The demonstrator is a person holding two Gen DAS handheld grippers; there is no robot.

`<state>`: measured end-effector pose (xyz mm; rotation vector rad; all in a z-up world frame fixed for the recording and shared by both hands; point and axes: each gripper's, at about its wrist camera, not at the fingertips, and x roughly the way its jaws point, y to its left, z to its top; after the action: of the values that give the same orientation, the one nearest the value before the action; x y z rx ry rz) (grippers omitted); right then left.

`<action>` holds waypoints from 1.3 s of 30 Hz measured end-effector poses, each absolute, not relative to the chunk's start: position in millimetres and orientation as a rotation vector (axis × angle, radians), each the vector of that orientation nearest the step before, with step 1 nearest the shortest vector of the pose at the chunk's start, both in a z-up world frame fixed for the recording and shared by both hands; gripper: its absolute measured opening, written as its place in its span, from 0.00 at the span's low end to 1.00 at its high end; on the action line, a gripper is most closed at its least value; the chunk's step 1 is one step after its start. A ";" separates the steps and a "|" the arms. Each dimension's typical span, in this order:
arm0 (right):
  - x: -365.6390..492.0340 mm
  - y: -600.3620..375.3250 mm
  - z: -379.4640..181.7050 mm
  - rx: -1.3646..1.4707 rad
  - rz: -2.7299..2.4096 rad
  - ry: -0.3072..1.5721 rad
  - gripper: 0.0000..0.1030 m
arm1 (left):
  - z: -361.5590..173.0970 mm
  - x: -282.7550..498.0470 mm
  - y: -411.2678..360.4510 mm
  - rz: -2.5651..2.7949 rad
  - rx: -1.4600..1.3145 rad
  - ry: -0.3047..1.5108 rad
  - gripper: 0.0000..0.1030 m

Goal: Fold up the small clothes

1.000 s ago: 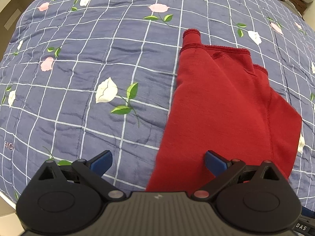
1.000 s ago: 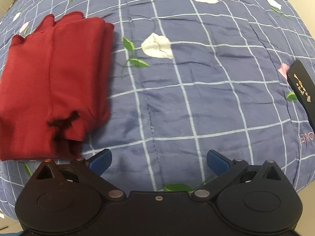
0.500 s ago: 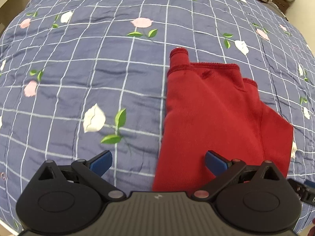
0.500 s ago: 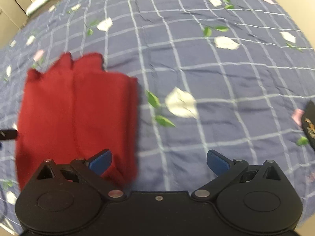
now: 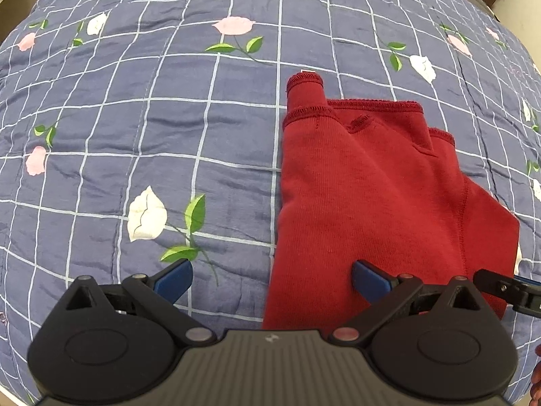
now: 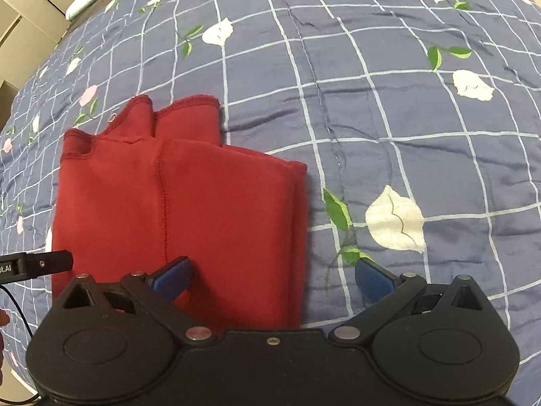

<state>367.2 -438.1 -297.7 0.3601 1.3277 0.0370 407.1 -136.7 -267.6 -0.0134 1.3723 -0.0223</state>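
Red garment (image 5: 365, 196) lies folded lengthwise on the quilt (image 5: 169, 142); both tongs, left (image 5: 272, 275) and right (image 6: 273, 275), gape empty. Pinching one layer could undo the fold.

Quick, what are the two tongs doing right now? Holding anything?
Left tongs: open, holding nothing, over the red garment's left edge.
Right tongs: open, holding nothing, over its right edge.

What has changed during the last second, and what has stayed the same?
The right gripper swung left toward the red garment: the cloth was off to its left a second ago and now lies under its left finger. The left gripper drew back a little, so more quilt shows. Nothing was gripped or released. Both grippers stayed open and empty, and the garment stayed folded in place.
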 end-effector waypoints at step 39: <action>354.5 -426.6 -277.4 0.433 0.088 1.270 0.17 | -266.9 405.7 -153.8 -0.182 -0.073 1.484 0.58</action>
<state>354.5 -426.6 -277.4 0.4328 1.2705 0.0880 405.7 -153.8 -266.9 -0.0732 1.4836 -0.1819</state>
